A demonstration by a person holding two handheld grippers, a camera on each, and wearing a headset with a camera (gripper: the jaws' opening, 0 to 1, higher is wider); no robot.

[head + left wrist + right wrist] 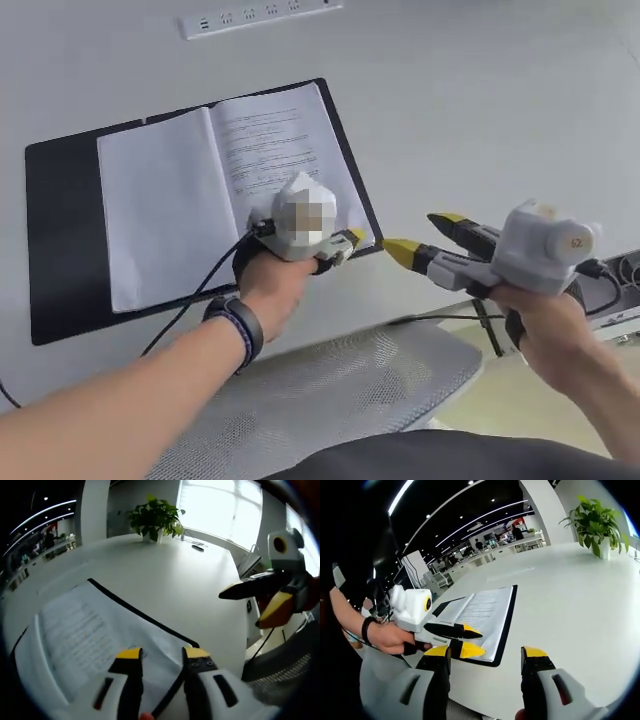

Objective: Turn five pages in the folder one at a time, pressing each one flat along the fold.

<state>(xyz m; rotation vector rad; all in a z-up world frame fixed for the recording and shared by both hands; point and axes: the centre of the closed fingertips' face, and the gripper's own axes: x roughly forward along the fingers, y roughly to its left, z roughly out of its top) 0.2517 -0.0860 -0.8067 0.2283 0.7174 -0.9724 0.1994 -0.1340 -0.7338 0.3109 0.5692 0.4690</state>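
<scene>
The black folder (pixel 60 250) lies open on the white table, a blank page (pixel 160 210) on its left and a printed page (pixel 275 140) on its right. My left gripper (pixel 348 244) hovers at the folder's near right corner. Its jaws are open and hold nothing. The left gripper view looks along its yellow fingertips (pixel 130 654) over the printed page (pixel 85 630). My right gripper (pixel 420 232) stands open off the folder's right side, past the table's front edge. In the right gripper view the folder (pixel 485 610) lies ahead, with the left gripper (pixel 467 641) in front of it.
A white power strip (pixel 260 15) lies at the back of the table. A potted plant (pixel 155 517) stands at the table's far end. A grey mesh chair (pixel 330 390) sits just under the front edge. A black cable (pixel 195 295) trails from the left gripper.
</scene>
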